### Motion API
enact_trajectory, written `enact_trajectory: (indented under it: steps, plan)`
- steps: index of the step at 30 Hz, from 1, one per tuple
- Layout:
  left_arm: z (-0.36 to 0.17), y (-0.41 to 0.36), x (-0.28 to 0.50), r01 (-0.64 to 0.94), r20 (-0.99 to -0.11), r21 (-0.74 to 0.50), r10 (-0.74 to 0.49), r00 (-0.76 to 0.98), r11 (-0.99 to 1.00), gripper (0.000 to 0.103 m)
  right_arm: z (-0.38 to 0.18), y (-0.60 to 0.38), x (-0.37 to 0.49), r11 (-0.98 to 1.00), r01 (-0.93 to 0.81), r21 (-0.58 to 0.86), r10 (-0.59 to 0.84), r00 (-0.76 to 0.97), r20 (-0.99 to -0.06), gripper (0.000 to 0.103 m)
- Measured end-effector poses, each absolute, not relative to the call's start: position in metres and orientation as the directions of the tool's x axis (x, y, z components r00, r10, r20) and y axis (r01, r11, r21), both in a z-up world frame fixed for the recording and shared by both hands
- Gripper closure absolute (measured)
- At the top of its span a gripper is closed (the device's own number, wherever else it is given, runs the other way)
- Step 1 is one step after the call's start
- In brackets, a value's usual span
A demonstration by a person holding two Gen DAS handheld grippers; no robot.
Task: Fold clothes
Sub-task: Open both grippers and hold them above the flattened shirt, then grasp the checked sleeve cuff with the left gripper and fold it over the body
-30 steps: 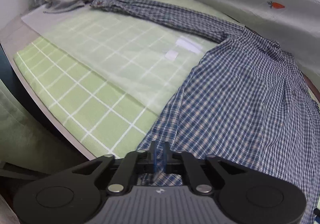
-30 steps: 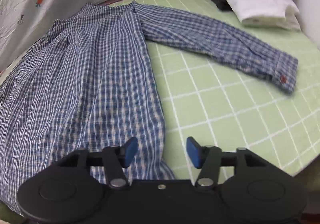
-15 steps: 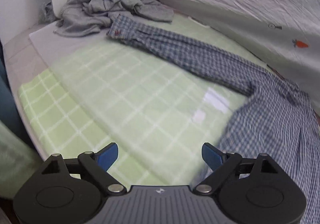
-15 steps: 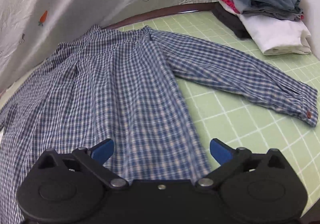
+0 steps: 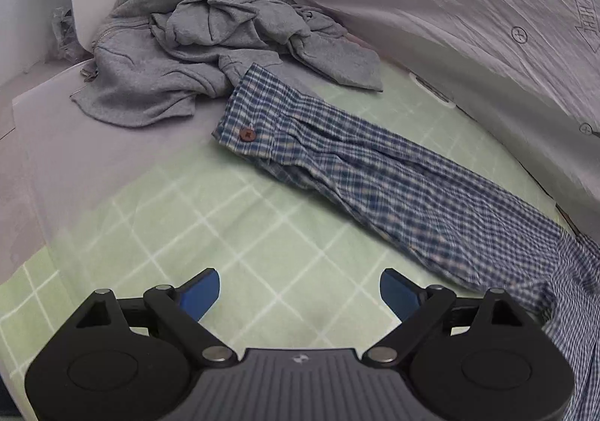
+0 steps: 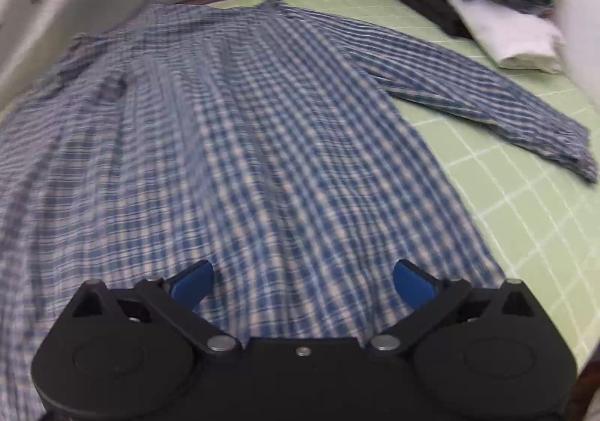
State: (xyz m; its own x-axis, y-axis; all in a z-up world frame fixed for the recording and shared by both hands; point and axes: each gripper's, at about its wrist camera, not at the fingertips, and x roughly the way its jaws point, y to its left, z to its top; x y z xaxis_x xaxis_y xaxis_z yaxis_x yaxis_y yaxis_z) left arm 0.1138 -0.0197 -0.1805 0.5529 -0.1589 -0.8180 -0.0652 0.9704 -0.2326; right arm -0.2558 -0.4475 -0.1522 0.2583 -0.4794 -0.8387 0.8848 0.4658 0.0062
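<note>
The left gripper (image 5: 299, 293) is hovering with its blue-padded fingers (image 5: 198, 291) spread wide and holding nothing, over a bare patch of the pale green mat with white grid lines (image 5: 240, 252). The right gripper (image 6: 303, 286) is likewise hanging with its blue fingers (image 6: 412, 287) spread wide and empty, low over the hem end of the blue and white checked long-sleeved shirt (image 6: 243, 128), which is lying flat and spread out on the mat.

Ahead of the left fingers and to their right, the shirt's left sleeve (image 5: 375, 181) is stretching in a long diagonal, from the shoulder at the lower right up to the buttoned cuff (image 5: 247, 128) at the upper left. That cuff is lying touching a crumpled grey hooded sweatshirt (image 5: 195, 45).

From the right gripper, the other sleeve (image 6: 487, 98) is running out to the right, its cuff pointing toward a stack of folded clothes (image 6: 506, 19), though that view is blurred.

Judging from this layout, each sleeve is nearest its own gripper, and folding the sleeves inward looks like the likely coming step.
</note>
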Motion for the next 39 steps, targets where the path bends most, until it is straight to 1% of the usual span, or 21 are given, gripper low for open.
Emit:
enact_trajectory:
  steps: [5, 6, 9, 13, 14, 16, 17, 18, 19, 23, 26, 29, 31, 34, 35, 36, 37, 38, 39]
  plan:
    - [-0.194, -0.008, 0.165, -0.093, -0.809, -0.243, -0.149, 0.569, 0.966, 0.009, -0.151, -0.445, -0.253, 0.420, 0.907, 0.003, -0.490, 0.230, -0.841, 0.000]
    - [-0.195, -0.005, 0.173, -0.101, -0.802, -0.252, -0.150, 0.578, 0.962, 0.006, -0.150, -0.445, -0.253, 0.415, 0.910, 0.003, -0.487, 0.225, -0.844, 0.000]
    - [-0.197, -0.005, 0.191, -0.111, -0.791, -0.254, -0.141, 0.595, 0.961, 0.005, -0.148, -0.447, -0.253, 0.398, 0.917, 0.003, -0.475, 0.209, -0.855, 0.000]
    - [-0.198, -0.009, 0.209, -0.114, -0.784, -0.238, -0.121, 0.609, 0.964, 0.005, -0.149, -0.447, -0.251, 0.379, 0.925, 0.003, -0.472, 0.196, -0.860, 0.000]
    - [-0.198, -0.011, 0.211, -0.112, -0.782, -0.228, -0.114, 0.613, 0.967, 0.007, -0.149, -0.448, -0.250, 0.376, 0.927, 0.003, -0.472, 0.194, -0.860, 0.000]
    - [-0.197, -0.019, 0.211, -0.099, -0.784, -0.178, -0.080, 0.616, 0.979, 0.021, -0.149, -0.448, -0.251, 0.375, 0.927, 0.003, -0.472, 0.194, -0.860, 0.000]
    - [-0.197, -0.023, 0.211, -0.093, -0.784, -0.152, -0.063, 0.617, 0.984, 0.045, -0.149, -0.448, -0.251, 0.375, 0.927, 0.003, -0.472, 0.194, -0.860, 0.000]
    - [-0.196, -0.027, 0.210, -0.057, -0.785, -0.135, -0.072, 0.615, 0.989, 0.069, -0.148, -0.448, -0.251, 0.375, 0.927, 0.003, -0.471, 0.194, -0.860, 0.000]
    - [-0.194, -0.030, 0.209, -0.022, -0.785, -0.150, -0.106, 0.610, 0.988, 0.072, -0.148, -0.448, -0.251, 0.375, 0.927, 0.004, -0.471, 0.194, -0.861, 0.000]
    - [-0.181, -0.045, 0.196, 0.071, -0.754, -0.243, -0.234, 0.614, 0.968, 0.074, -0.148, -0.452, -0.250, 0.383, 0.924, 0.006, -0.478, 0.204, -0.854, 0.000]
    - [-0.165, -0.074, 0.183, 0.162, -0.725, -0.268, -0.309, 0.615, 0.950, 0.075, -0.149, -0.455, -0.249, 0.390, 0.921, 0.008, -0.484, 0.213, -0.849, 0.000]
    - [-0.146, -0.110, 0.164, 0.256, -0.688, -0.343, -0.427, 0.587, 0.904, 0.075, -0.149, -0.456, -0.249, 0.386, 0.922, 0.014, -0.494, 0.219, -0.841, 0.000]
    - [-0.132, -0.142, 0.145, 0.348, -0.651, -0.397, -0.528, 0.545, 0.849, 0.075, -0.149, -0.457, -0.250, 0.387, 0.922, 0.017, -0.500, 0.225, -0.836, 0.000]
    - [-0.117, -0.195, 0.108, 0.485, -0.585, -0.519, -0.706, 0.400, 0.704, 0.074, -0.149, -0.456, -0.253, 0.399, 0.917, 0.023, -0.506, 0.241, -0.828, 0.000]
    - [-0.117, -0.213, 0.096, 0.525, -0.568, -0.561, -0.759, 0.317, 0.639, 0.071, -0.149, -0.456, -0.254, 0.403, 0.915, 0.029, -0.507, 0.249, -0.825, 0.000]
    - [-0.118, -0.231, 0.084, 0.559, -0.548, -0.602, -0.804, 0.230, 0.570, 0.064, -0.150, -0.456, -0.257, 0.407, 0.913, 0.038, -0.508, 0.260, -0.821, 0.000]
    - [-0.121, -0.246, 0.074, 0.580, -0.559, -0.611, -0.813, 0.165, 0.538, 0.057, -0.149, -0.456, -0.260, 0.406, 0.912, 0.052, -0.509, 0.273, -0.816, 0.000]
    - [-0.124, -0.261, 0.063, 0.599, -0.569, -0.620, -0.816, 0.100, 0.506, 0.039, -0.149, -0.456, -0.262, 0.400, 0.914, 0.070, -0.511, 0.286, -0.811, 0.000]
    - [-0.128, -0.273, 0.050, 0.617, -0.602, -0.593, -0.794, 0.087, 0.517, 0.025, -0.149, -0.457, -0.265, 0.395, 0.914, 0.089, -0.512, 0.300, -0.805, 0.000]
